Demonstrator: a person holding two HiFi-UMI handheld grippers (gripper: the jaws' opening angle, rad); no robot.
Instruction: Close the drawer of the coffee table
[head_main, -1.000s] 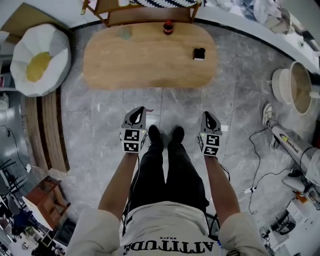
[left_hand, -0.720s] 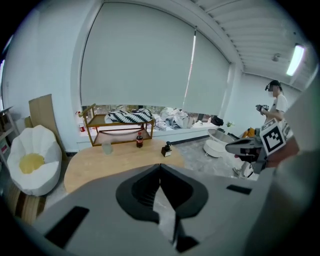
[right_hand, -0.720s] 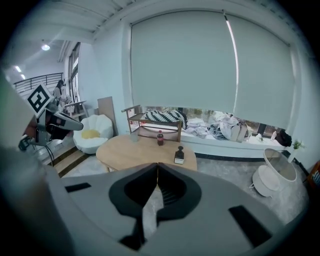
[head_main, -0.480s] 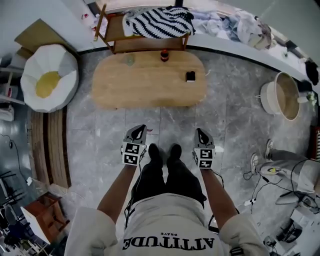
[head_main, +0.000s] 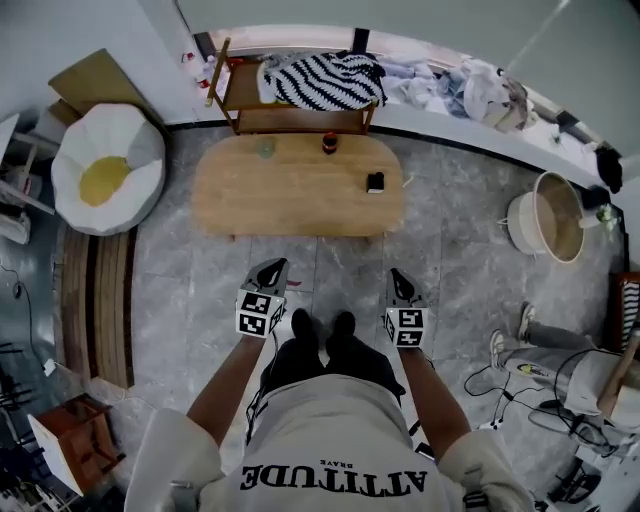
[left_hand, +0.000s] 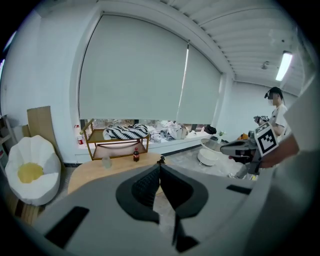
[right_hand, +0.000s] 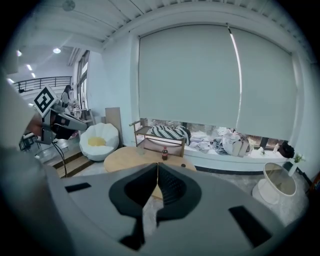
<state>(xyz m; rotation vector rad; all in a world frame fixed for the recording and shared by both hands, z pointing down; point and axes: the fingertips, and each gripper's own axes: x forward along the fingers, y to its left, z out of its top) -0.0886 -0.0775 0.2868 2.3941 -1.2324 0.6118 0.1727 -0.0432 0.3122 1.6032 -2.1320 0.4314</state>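
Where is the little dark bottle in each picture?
Head view: bottle at the table's far edge, top middle.
Left gripper view: bottle left of middle, on the table.
Right gripper view: bottle near the middle, on the table.
Shared landmark: the striped blanket just behind it.

A lounge-like room with coffee table (head_main: 300, 195), beanbag (head_main: 108, 180), wooden shelf (head_main: 300, 118)

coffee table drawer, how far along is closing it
Done, apparently: no drawer sticks out from the oval wooden coffee table; its near edge looks unbroken from above. In hand: nothing, the left claw and right claw are both shut and empty, held over the grey tiled floor short of the table. Left: nothing visible, though the drawer front itself is hidden.
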